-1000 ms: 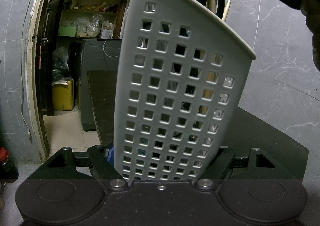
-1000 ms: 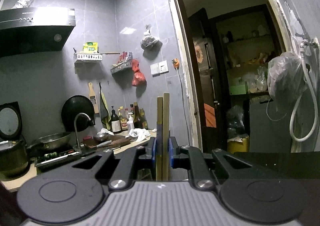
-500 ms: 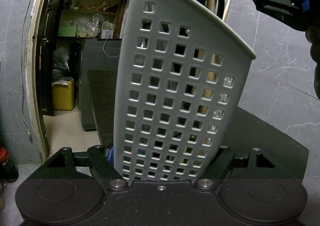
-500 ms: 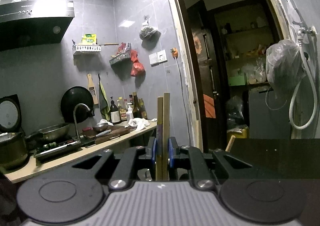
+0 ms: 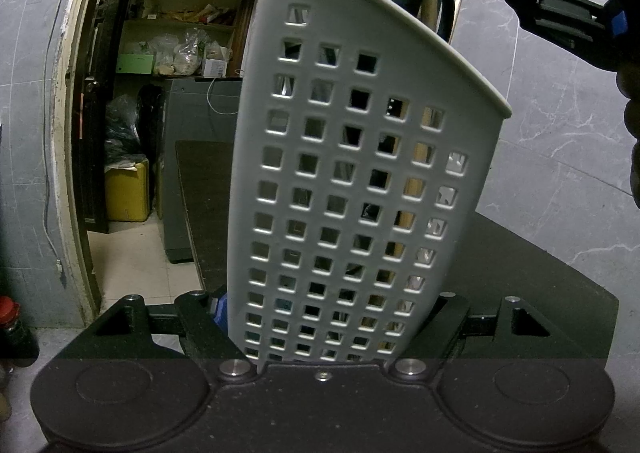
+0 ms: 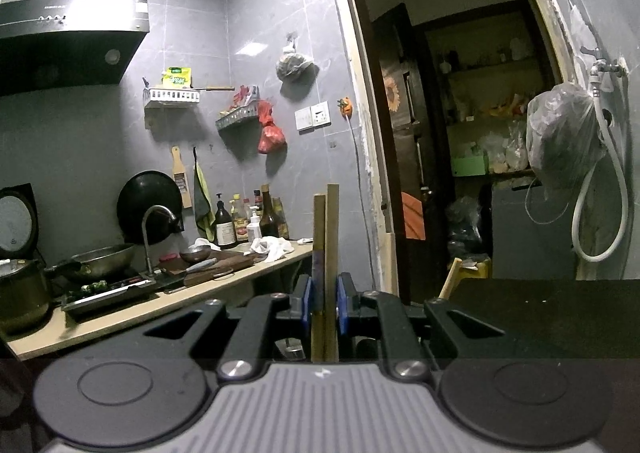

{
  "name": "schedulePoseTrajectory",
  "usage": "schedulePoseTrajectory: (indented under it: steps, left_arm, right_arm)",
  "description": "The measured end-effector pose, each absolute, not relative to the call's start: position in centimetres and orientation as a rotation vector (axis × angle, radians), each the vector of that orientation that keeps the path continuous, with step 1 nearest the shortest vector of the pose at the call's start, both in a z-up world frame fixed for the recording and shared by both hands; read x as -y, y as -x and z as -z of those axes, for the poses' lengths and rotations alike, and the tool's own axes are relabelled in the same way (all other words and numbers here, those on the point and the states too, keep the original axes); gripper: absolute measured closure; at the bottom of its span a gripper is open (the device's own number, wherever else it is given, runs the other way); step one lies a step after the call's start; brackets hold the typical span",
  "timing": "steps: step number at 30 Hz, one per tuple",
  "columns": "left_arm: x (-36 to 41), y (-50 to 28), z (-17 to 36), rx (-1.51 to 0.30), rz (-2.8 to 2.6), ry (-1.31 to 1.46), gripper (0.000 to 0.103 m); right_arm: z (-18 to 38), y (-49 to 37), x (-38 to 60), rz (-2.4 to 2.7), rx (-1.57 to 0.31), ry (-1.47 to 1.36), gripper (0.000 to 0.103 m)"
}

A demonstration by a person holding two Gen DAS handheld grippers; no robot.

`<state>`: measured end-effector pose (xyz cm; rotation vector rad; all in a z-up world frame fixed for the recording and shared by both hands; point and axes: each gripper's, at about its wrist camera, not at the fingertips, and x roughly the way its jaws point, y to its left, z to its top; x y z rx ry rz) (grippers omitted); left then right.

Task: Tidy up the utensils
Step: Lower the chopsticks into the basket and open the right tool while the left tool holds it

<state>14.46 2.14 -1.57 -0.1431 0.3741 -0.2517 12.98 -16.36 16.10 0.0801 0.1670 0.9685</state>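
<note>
gripping the white holder (image 5: pixel 360 189) at its base, the left gripper (image 5: pixel 332 317) steadies it on the bench (image 5: pixel 532 273); the right gripper (image 6: pixel 325 303) clamps two upright chopsticks (image 6: pixel 326 249).

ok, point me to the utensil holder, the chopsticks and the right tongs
utensil holder (image 5: pixel 360 181): left wrist view, on its perforated white front wall.
chopsticks (image 6: pixel 327 253): right wrist view, on the shafts above the pads.
right tongs (image 6: pixel 325 307): right wrist view, midway between the blue-padded fingertips, shut on the chopsticks.
</note>
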Motion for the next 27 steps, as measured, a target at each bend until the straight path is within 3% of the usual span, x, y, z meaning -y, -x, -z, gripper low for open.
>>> schedulePoseTrajectory:
  steps: [9,15,17,24,27]
  left_arm:
    - [-2.1,-14.5,1.6,-0.374,0.252,0.143,0.024]
    - [-2.3,-14.4,1.5,-0.374,0.251,0.144,0.024]
    - [-2.2,-14.4,1.5,-0.374,0.251,0.144,0.024]
    - [-2.3,-14.2,1.4,-0.376,0.247,0.144,0.024]
    - [-2.4,-14.2,1.3,-0.376,0.247,0.144,0.024]
  right_arm:
    - [-16.0,-12.7,16.3,-0.965,-0.162,-0.07,0.082]
    - [-15.9,-12.5,16.5,-0.954,-0.152,-0.066,0.057]
    - [-15.8,-12.4,16.8,-0.954,-0.14,-0.071,0.054]
    - [-15.4,-11.2,18.2,-0.943,-0.072,-0.106,0.021]
    - [-15.1,-10.8,18.7,-0.932,-0.055,-0.117,0.014]
